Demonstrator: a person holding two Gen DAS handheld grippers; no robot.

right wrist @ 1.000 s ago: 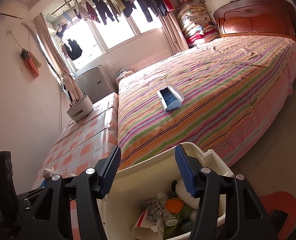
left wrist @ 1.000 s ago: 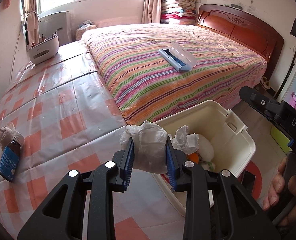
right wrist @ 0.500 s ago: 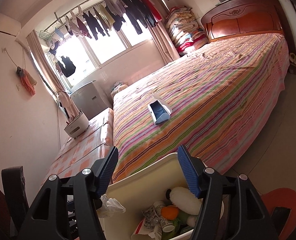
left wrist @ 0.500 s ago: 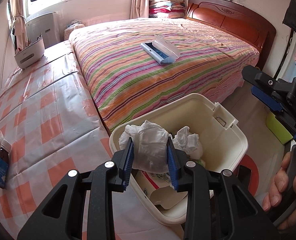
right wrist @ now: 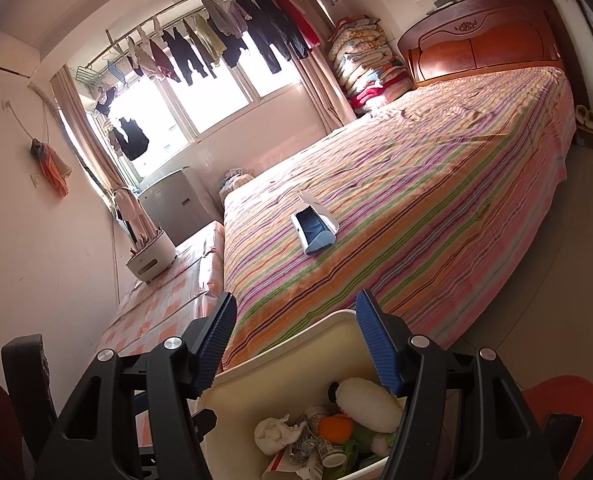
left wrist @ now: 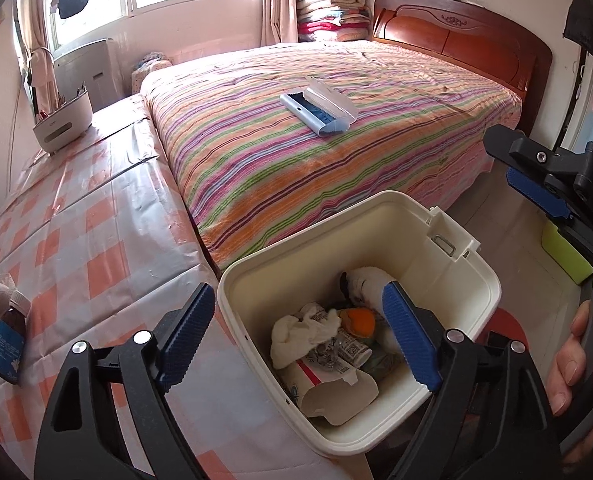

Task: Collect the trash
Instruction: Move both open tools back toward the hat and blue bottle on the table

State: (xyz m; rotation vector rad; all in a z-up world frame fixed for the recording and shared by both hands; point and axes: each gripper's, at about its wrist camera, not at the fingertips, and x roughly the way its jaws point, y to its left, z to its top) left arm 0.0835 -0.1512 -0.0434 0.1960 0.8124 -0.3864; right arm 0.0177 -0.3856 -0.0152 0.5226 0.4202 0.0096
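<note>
Left wrist view: left gripper [left wrist: 298, 334] has just been opening, jaws wide, nothing between them. Tissue wad [left wrist: 302, 330] lies in the bin [left wrist: 462, 270], crumpled, no clear long axis, among other trash. Bin sits on the floor betw. checkered worktop [left wrist: 76, 232] & striped bed [left wrist: 296, 168].

Right wrist view: right gripper [right wrist: 296, 344] open w/ nothing held, above bin's rim; tissue wad at bin's left.

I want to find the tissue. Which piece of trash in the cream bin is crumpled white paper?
The crumpled white tissue at the bin's left side, beside the orange peel.
</note>
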